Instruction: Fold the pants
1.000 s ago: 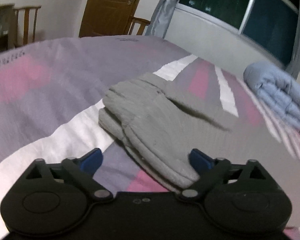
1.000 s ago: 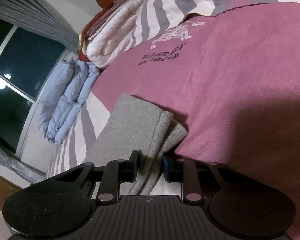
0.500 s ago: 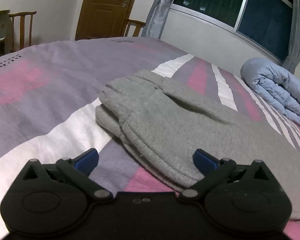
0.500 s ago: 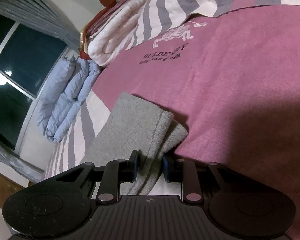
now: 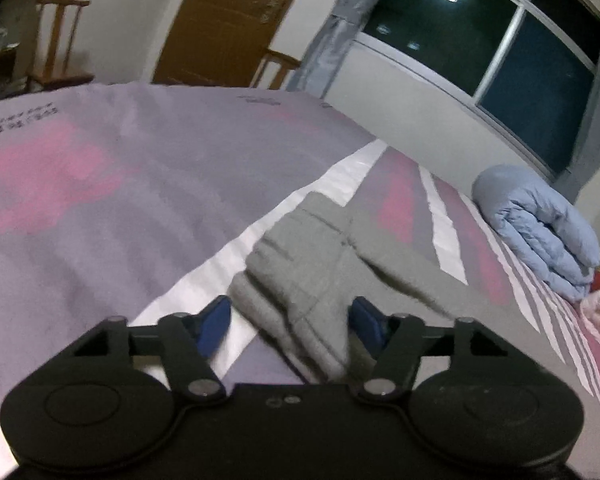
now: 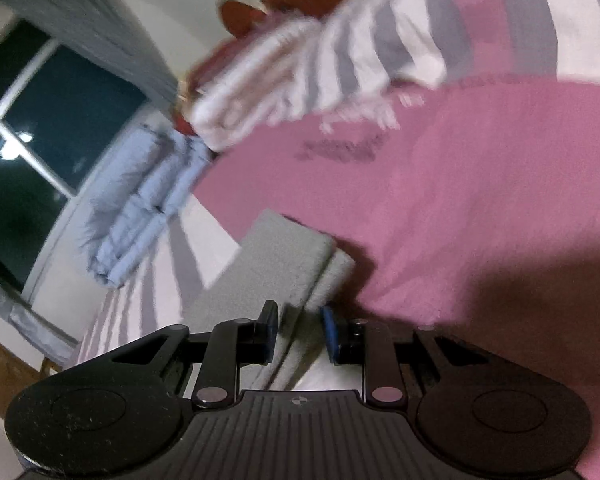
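The grey pants (image 5: 312,264) lie folded on the striped bedspread (image 5: 100,184). In the left wrist view my left gripper (image 5: 290,326) is open, its blue pads either side of the near folded end. In the right wrist view the pants (image 6: 276,264) show as a flat grey strip with a hemmed end. My right gripper (image 6: 299,334) stands partly open around the strip's near edge, pads apart from the cloth. Both views are blurred by motion.
A rolled light-blue duvet (image 5: 540,232) lies at the bed's far right, also in the right wrist view (image 6: 144,204). Striped pillows (image 6: 300,76) are stacked beyond. A wooden door (image 5: 228,20), chairs (image 5: 60,40) and a dark window (image 5: 500,48) line the walls.
The right gripper has opened from a close grip on the pants edge and pulled back. The left gripper has narrowed its gap and lifted away, so the pants look smaller.
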A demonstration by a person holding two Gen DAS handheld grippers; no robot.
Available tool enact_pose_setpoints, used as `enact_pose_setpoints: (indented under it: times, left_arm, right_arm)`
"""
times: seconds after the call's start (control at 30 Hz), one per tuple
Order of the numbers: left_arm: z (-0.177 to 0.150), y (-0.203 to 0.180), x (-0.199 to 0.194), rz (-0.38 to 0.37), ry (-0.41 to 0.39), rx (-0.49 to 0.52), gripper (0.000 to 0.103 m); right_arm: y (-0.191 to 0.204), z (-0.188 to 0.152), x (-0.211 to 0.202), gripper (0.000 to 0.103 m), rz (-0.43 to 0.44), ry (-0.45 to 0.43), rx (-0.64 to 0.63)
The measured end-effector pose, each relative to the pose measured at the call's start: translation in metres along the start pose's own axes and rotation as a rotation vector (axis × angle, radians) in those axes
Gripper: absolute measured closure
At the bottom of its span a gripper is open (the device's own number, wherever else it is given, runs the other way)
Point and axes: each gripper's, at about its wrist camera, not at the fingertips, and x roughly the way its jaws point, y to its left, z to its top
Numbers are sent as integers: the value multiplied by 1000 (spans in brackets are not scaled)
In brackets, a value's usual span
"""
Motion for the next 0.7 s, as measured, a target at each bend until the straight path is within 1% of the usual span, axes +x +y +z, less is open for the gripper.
enact_pose_setpoints:
  times: [0.03, 0.1, 0.13, 0.17, 0.23, 0.3, 0.33, 0.4, 0.47, 0.5, 0.6, 0.63, 0.7]
  left_arm:
    - [2, 0, 0, -7, -5, 0, 53]
    - [4, -3, 4, -3, 3, -8, 53]
    - [4, -3, 6, -1, 6, -13, 57]
    - [5, -4, 6, 8, 5, -16, 60]
    - [7, -6, 4, 31, 1, -13, 61]
    - [4, -13, -3, 73, -27, 14, 61]
    - [2, -18, -7, 81, -36, 27, 62]
    - [0, -23, -11, 69, -40, 36, 59]
    - [0, -26, -11, 88, -45, 28, 54]
    - [1, -26, -11, 81, -45, 20, 55]
    - [5, -31, -3, 86, -41, 42, 81]
    - [10, -29, 0, 68, -30, 38, 83]
    - [23, -26, 3, 40, -23, 18, 84]
  right_arm:
    - [6, -3, -4, 78, 15, -7, -14]
    - [17, -13, -9, 78, 40, -7, -50]
    - [23, -19, -10, 78, 44, -11, -68]
    - [27, -25, -8, 78, 50, -1, -77]
    - [30, -35, -3, 78, 53, 25, -60]
    - [33, -44, 3, 78, 51, 48, -45]
    - [34, -47, 3, 78, 52, 50, -45]
    - [37, -53, 1, 78, 60, 50, -50]
    - [41, -56, 1, 77, 66, 51, -58]
    - [42, -57, 1, 77, 68, 56, -58]
    - [42, -59, 3, 77, 64, 65, -52]
    - [41, -58, 3, 77, 63, 69, -47]
    - [39, -58, 3, 77, 60, 72, -41]
